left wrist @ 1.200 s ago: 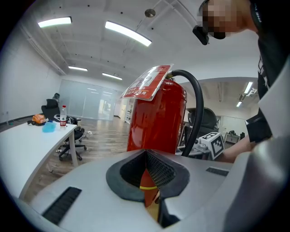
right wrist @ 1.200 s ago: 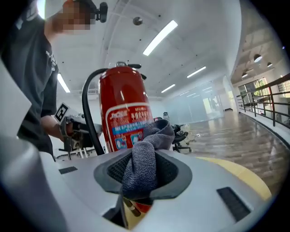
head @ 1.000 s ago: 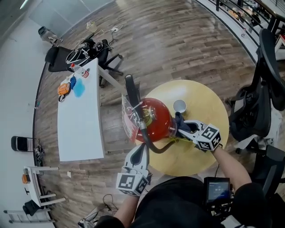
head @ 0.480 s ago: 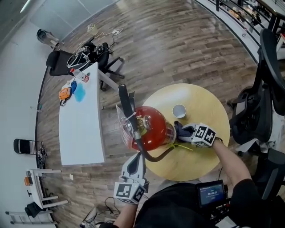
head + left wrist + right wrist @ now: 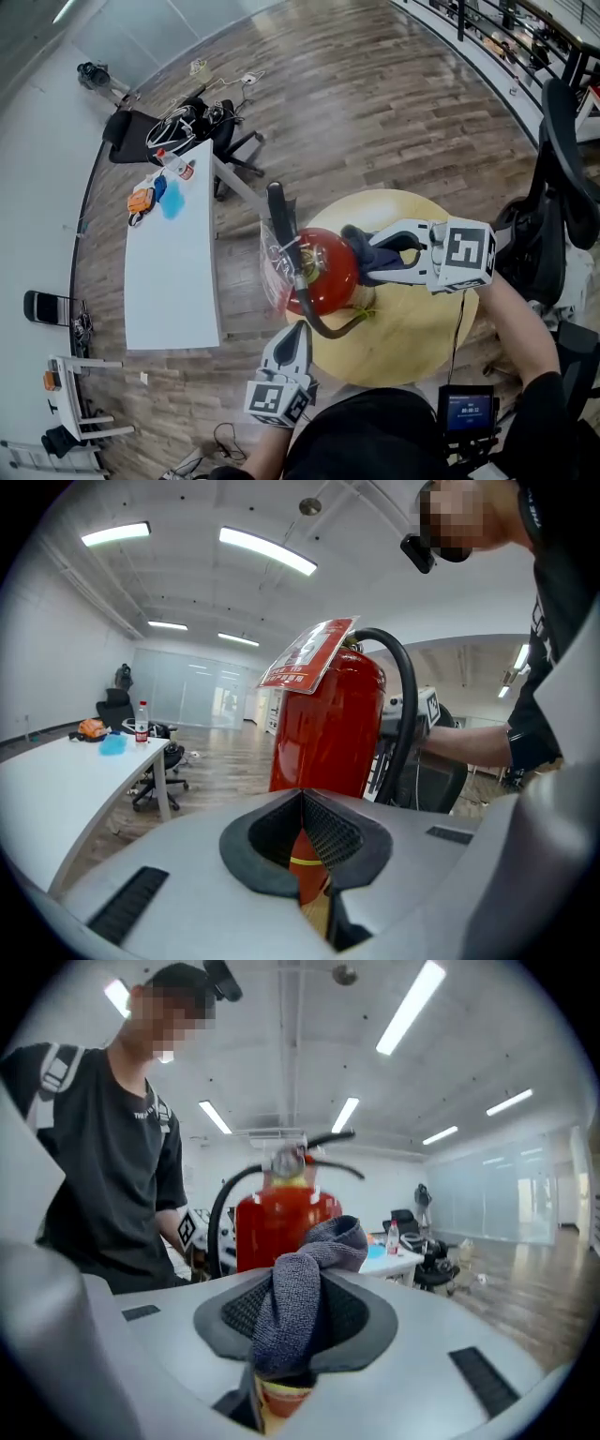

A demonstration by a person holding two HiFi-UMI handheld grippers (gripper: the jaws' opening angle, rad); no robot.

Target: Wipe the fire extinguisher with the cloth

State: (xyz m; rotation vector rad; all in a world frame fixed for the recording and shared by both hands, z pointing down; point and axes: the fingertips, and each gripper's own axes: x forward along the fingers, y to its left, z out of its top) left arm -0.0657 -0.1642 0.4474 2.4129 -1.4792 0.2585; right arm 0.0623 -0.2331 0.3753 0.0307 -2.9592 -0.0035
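Observation:
The red fire extinguisher (image 5: pixel 326 274) stands upright on the round yellow table (image 5: pixel 424 330). Its black hose (image 5: pixel 323 323) loops along the near side, and a tag hangs at the neck. My right gripper (image 5: pixel 368 251) is shut on a dark grey cloth (image 5: pixel 355 242), which it holds against the extinguisher's right upper side. That cloth (image 5: pixel 306 1283) bulges out of the jaws in the right gripper view, with the extinguisher (image 5: pixel 278 1224) just behind it. My left gripper (image 5: pixel 297 330) is shut and empty, its tip just short of the extinguisher's (image 5: pixel 330 726) lower near side.
A long white desk (image 5: pixel 173 277) with a bottle and small items stands to the left. Black office chairs are at the far left (image 5: pixel 187 122) and the right (image 5: pixel 553 225). Wooden floor surrounds the table. A small screen (image 5: pixel 467 409) hangs at my waist.
My right gripper has risen from the table beside the extinguisher's base up to its upper side, taking the cloth with it. The left gripper has stayed near the base.

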